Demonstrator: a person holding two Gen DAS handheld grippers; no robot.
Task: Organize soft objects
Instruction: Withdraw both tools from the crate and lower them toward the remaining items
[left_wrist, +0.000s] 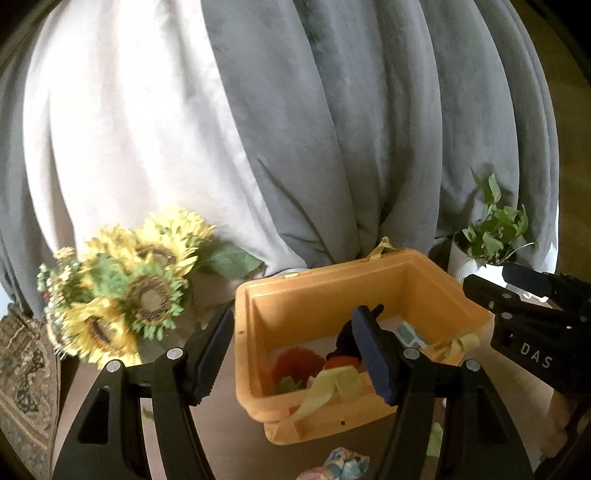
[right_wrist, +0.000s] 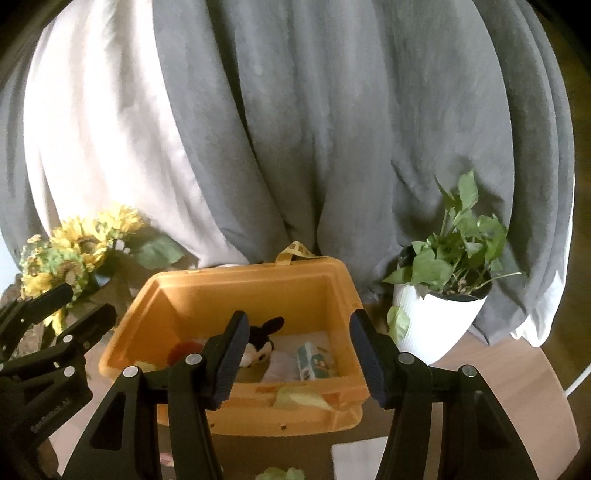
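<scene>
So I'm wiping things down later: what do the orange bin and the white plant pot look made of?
The orange bin looks like moulded plastic with a matte finish: smooth thick walls, rounded corners, a stepped rim. The white plant pot has fine vertical ribs and a soft sheen; that fits plastic, though glazed ceramic can't be ruled out.

Left claw (left_wrist: 291, 354): jaws stand apart, about half wide, with nothing between the pads; it points forward and tilted down.
Right claw (right_wrist: 299, 354): jaws stand apart, about half wide, and hold nothing; it also points forward and tilted down.
Position: the two claws are side by side, near each other, not touching.
</scene>
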